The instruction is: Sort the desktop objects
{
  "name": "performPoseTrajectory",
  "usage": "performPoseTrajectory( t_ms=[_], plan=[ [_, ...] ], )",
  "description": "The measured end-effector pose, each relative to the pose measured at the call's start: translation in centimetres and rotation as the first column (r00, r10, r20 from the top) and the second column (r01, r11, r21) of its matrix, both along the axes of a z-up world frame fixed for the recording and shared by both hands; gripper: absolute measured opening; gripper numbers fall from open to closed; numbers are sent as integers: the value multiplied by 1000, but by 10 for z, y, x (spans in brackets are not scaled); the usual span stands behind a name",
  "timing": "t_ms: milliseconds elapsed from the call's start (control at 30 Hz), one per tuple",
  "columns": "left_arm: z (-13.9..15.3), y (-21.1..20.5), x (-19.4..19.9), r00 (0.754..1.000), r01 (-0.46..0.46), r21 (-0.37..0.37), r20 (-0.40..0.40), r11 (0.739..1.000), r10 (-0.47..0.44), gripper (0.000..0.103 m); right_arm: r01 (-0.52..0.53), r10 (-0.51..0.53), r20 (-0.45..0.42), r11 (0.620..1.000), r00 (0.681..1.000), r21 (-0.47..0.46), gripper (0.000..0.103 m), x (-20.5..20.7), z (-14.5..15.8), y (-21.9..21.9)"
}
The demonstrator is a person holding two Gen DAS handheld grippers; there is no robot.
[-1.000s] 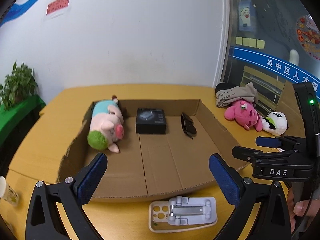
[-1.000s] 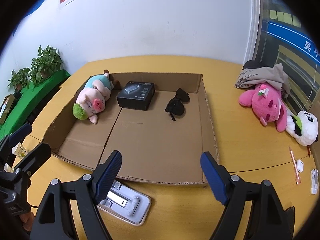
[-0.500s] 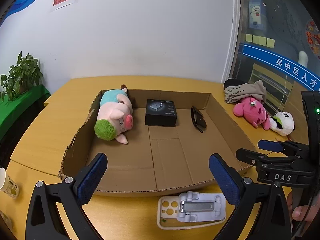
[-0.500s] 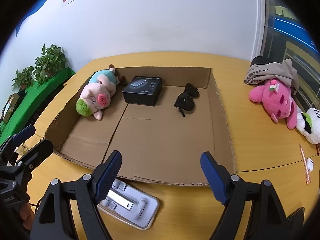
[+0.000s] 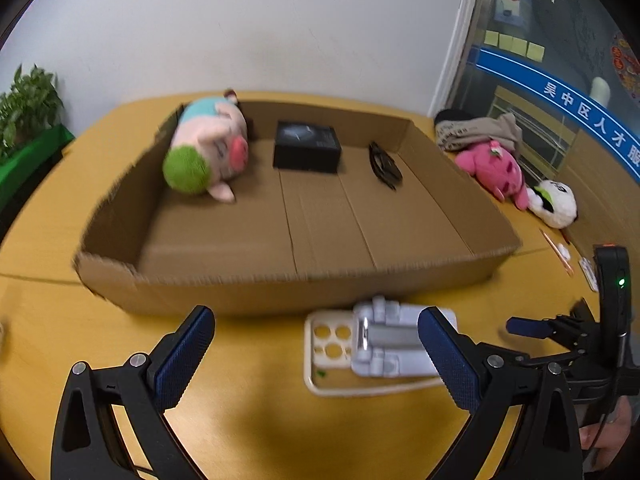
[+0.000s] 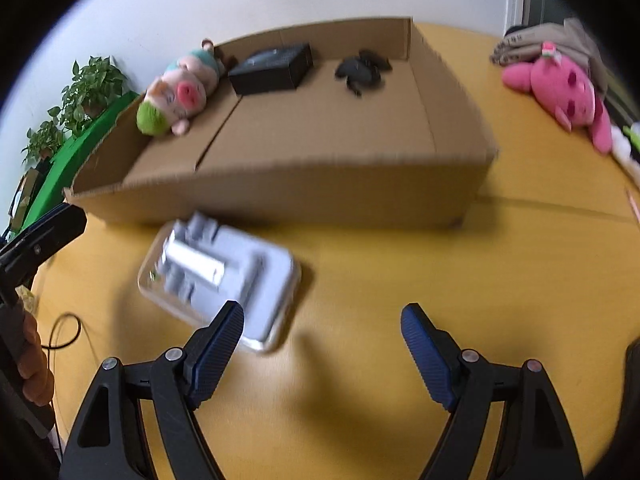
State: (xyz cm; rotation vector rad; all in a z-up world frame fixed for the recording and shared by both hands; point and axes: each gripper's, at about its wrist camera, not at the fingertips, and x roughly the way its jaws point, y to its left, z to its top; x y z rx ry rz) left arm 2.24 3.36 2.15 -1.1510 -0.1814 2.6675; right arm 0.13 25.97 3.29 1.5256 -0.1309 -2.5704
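Observation:
A shallow cardboard box [image 5: 304,280] [image 6: 360,196] lies on the yellow table. Inside it are a pig plush with a green snout end [image 5: 208,152] [image 6: 176,92], a black box [image 5: 306,152] [image 6: 272,68] and black sunglasses [image 5: 384,164] [image 6: 362,68]. A white phone stand [image 5: 376,352] [image 6: 220,272] lies on the table in front of the box. My left gripper [image 5: 316,352] is open and empty, just left of the stand. My right gripper [image 6: 322,344] is open and empty, its left finger beside the stand.
A pink plush [image 5: 494,168] [image 6: 560,84], a panda plush [image 5: 556,200], a folded grey cloth [image 5: 476,128] [image 6: 560,36] and small white items with a pen [image 5: 560,256] lie right of the box. Potted plants [image 6: 80,96] stand at the left.
Both grippers have dropped lower and pulled back towards the table's front. The phone stand now lies near the fingers instead of at the frame's bottom edge. Both grippers stay open.

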Motion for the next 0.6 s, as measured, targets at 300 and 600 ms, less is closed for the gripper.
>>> performPoseTrajectory(
  t_ms=[300,600],
  plan=[
    [-32,9,-13,995,42,23,89,999,-44,100,6,-6,-14,999,1000,-51,81,-2,-10,-6],
    [-59,24,-20,982,93,15,166,996,-94,77,-37,36,-36,999,999,-26,80,-12,-19,-35]
  ],
)
